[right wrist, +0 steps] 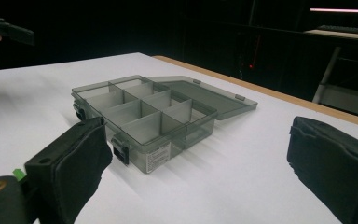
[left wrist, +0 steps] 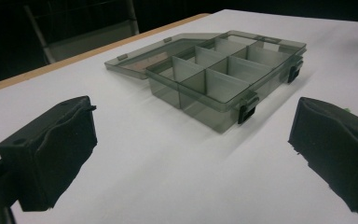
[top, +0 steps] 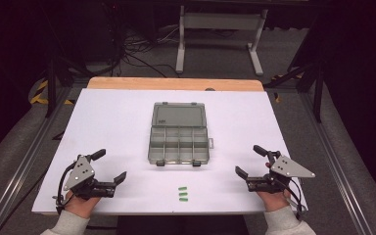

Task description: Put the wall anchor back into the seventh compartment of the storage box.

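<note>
A grey see-through organiser box (top: 178, 144) (left wrist: 223, 79) (right wrist: 144, 116) lies open mid-table, its lid (top: 178, 115) folded flat behind it and its divided compartments bare. Three small green pieces (top: 182, 194) lie in a short stack near the front edge, between the hands. My left gripper (top: 110, 166) rests at the front left, open, jaws wide apart with nothing between them (left wrist: 191, 158). At the front right my right gripper (top: 251, 160) is likewise open and holds nothing (right wrist: 196, 158). A sliver of green (right wrist: 16, 174) peeks beside its left jaw.
The white table top (top: 117, 122) has a wooden strip (top: 176, 83) along its far edge. Beyond it stand a white table frame (top: 220, 34) and tangled cables (top: 127, 49) on the floor. Metal rails (top: 24, 161) run along both sides.
</note>
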The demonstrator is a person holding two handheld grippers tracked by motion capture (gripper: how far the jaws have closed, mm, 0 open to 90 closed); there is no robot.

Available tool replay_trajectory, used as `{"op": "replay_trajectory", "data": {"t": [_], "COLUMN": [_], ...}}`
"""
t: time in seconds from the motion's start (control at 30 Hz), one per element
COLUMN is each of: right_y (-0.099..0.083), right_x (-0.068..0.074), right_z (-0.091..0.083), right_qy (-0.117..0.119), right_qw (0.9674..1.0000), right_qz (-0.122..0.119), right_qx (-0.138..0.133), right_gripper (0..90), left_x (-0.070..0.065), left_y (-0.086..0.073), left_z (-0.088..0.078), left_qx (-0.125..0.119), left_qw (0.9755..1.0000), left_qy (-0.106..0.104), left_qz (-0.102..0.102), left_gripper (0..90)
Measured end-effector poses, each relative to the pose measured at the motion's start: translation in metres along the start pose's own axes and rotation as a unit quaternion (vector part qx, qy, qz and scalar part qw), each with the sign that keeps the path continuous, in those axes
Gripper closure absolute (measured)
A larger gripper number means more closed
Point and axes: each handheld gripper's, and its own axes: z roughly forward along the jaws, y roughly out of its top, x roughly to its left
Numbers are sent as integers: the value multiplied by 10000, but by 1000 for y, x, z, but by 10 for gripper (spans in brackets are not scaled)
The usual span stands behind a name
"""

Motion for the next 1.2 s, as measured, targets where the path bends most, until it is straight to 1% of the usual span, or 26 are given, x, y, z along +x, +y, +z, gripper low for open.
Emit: {"op": "replay_trajectory", "data": {"t": [0.1,0.2,0.23,0.3,0.33,0.37,0.43,0.47,0.6,0.63,0.67,0.7,0.77,0.8,0.83,0.87,0.9,0.93,1.03,1.07,1.1,1.13,1.17,1.2], "right_y": [1,1,1,1,1,1,1,2,3,4,4,6,9,11,11,13,16,20,25,25,27,32,32,34], "right_x": [0,-1,-1,-2,-2,-2,-2,-2,1,1,1,2,3,4,4,5,8,13,21,21,24,29,29,32], "right_z": [-1,-3,-4,-4,-4,-4,-4,-4,-3,-2,-2,1,5,8,8,10,13,18,26,26,29,35,35,38], "right_qy": [7,-6,-13,5,11,29,38,38,98,160,160,264,342,372,372,418,483,541,633,633,671,822,822,875], "right_qw": [10000,10000,10000,9999,9999,9999,9999,9999,9999,9998,9998,9995,9993,9992,9992,9990,9988,9985,9979,9979,9976,9964,9964,9960], "right_qz": [24,68,68,86,93,112,108,78,69,90,90,165,153,155,155,133,87,-12,-142,-142,-176,-188,-188,-186], "right_qx": [-21,-39,-39,-55,-53,-58,-81,-85,-95,-97,-97,-59,-34,-23,-23,-11,-5,10,7,7,18,49,49,45], "right_gripper": [56,59,60,61,61,62,64,66,87,112,112,153,163,166,166,170,173,173,176,176,185,207,207,215], "left_x": [0,1,1,0,-1,-3,-3,-4,-4,-3,-3,-2,-2,-1,-1,-1,-1,0,1,1,1,1,1,1], "left_y": [0,-1,-1,-1,-2,-2,-2,-2,-2,-2,-2,-1,-1,-1,-1,-2,-2,-3,-2,-2,-2,-1,-1,-2], "left_z": [-2,-2,-2,-1,-1,0,0,0,0,1,1,1,0,-2,-2,-2,-3,-3,-2,-2,-2,-2,-2,-2], "left_qx": [-42,-114,-121,-140,-108,-131,-109,-147,-129,-171,-171,-166,-176,-229,-229,-269,-258,-271,-300,-300,-302,-274,-274,-307], "left_qw": [10000,9998,9998,9998,9999,9999,9999,9999,9999,9998,9998,9998,9998,9997,9997,9995,9995,9995,9994,9994,9994,9995,9995,9993], "left_qy": [17,71,51,47,16,2,-26,-20,-39,-16,-16,-16,-7,26,26,47,45,50,68,68,58,60,60,65], "left_qz": [-26,-123,-139,-112,-68,-27,5,9,-18,-76,-76,-116,-94,-84,-84,-128,-147,-165,-187,-187,-178,-170,-170,-188], "left_gripper": [13,13,13,13,13,14,14,15,15,15,14,14,14,14,14,14,14,14,14,14,14,14,14,14]}}
